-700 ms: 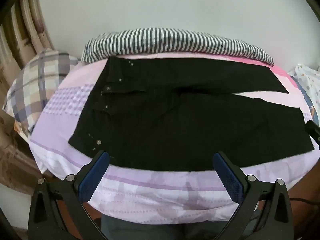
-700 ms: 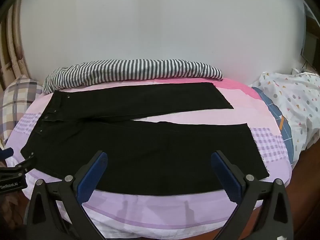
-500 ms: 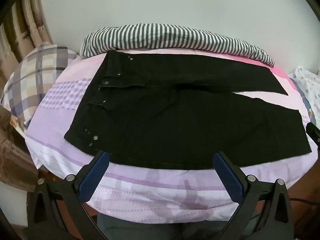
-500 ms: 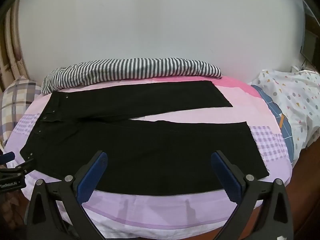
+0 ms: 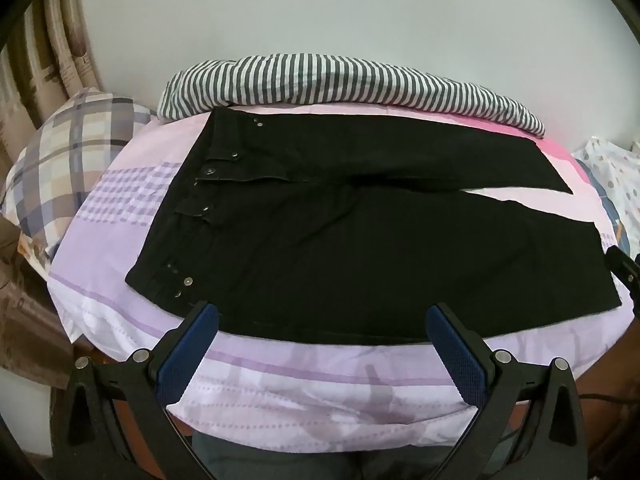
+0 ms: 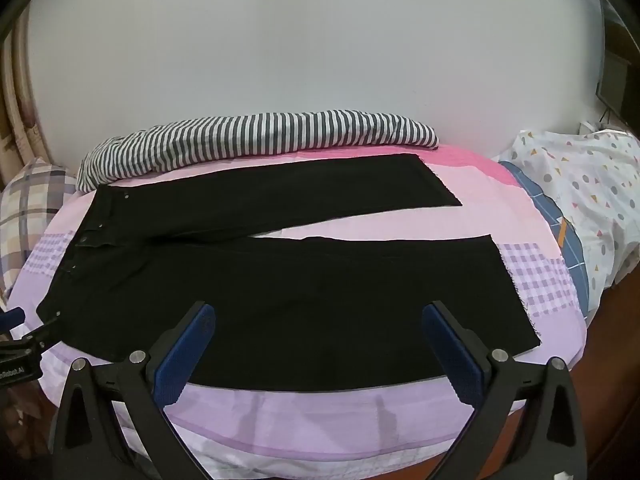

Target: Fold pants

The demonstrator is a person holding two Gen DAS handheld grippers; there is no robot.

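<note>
Black pants (image 5: 360, 248) lie flat and unfolded on the bed, waistband with metal buttons at the left, both legs running to the right in a narrow V; they also show in the right wrist view (image 6: 304, 292). My left gripper (image 5: 320, 334) is open and empty, above the near edge of the pants close to the waist. My right gripper (image 6: 318, 334) is open and empty, above the near edge of the nearer leg. Each gripper's tip shows at the edge of the other's view.
The bed has a pink and lilac sheet (image 5: 304, 376). A grey and white striped blanket (image 5: 340, 80) lies rolled along the wall behind the pants. A plaid pillow (image 5: 68, 160) lies at the left. A white dotted cover (image 6: 580, 200) lies at the right.
Both grippers have moved slightly forward and up over the bed, so the pants sit a little lower and larger in view. The pants have not moved.
</note>
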